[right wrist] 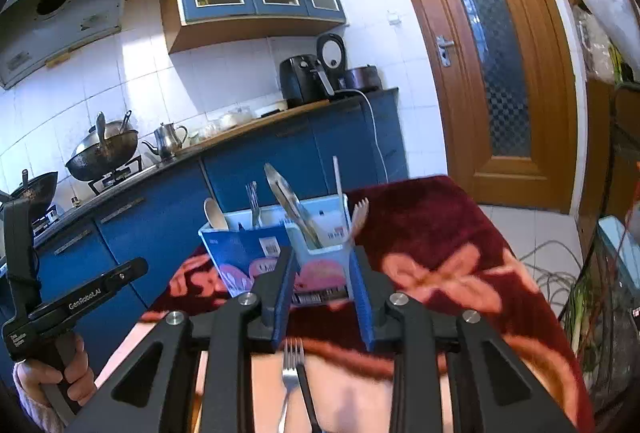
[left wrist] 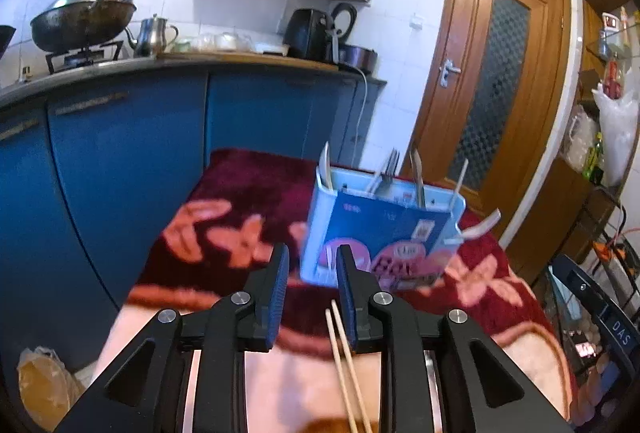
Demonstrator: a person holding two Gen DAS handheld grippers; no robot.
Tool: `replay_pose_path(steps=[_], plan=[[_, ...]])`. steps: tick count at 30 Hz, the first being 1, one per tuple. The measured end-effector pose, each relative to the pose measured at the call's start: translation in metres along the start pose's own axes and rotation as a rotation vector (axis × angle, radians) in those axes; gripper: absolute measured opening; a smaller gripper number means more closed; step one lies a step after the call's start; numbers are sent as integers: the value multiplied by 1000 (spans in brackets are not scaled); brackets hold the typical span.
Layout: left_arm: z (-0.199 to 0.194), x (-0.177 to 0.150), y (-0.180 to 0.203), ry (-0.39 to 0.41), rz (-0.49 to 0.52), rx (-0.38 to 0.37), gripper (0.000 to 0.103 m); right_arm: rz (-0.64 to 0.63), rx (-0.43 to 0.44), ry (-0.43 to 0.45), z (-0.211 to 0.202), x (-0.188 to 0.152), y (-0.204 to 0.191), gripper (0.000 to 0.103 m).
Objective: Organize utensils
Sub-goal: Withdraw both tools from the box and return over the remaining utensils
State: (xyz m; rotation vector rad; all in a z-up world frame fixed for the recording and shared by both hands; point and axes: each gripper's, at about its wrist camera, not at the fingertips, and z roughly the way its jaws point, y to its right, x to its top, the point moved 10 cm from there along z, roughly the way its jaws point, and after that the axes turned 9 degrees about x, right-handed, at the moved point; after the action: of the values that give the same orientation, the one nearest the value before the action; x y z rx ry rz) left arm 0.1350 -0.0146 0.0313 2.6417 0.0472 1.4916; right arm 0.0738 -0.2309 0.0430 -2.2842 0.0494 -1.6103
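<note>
I am lowering both narrowly parted, empty grippers, left (left wrist: 310, 285) and right (right wrist: 323, 289), toward the wooden chopsticks (left wrist: 344, 357) and steel fork (right wrist: 292, 365), bound for the pale-blue plastic utensil holder (right wrist: 276, 253).

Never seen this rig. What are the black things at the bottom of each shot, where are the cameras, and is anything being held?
No robot here: a person holds a two-finger gripper in each hand, with a fisheye camera on each looking forward along the fingers. One picture is from the left gripper, the other from the right gripper. The right view also shows the person's hand on the other gripper's handle.

Ahead, on a dark red flowered blanket, stands a light blue utensil box holding forks, a spoon and tongs. Chopsticks lie under the left gripper, a fork under the right. Both grippers are open with nothing between the pads.
</note>
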Motion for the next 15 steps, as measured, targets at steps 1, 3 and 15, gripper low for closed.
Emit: replay_pose_path(steps=[1, 3, 15], plan=[[0, -5, 0, -10, 2, 1, 27, 6, -4, -6, -2, -4, 2, 31], [1, -14, -1, -28, 9, 4, 28, 18, -12, -18, -5, -13, 5, 31], [28, -61, 6, -177, 50, 22, 28, 65, -49, -78, -11, -51, 26, 32]])
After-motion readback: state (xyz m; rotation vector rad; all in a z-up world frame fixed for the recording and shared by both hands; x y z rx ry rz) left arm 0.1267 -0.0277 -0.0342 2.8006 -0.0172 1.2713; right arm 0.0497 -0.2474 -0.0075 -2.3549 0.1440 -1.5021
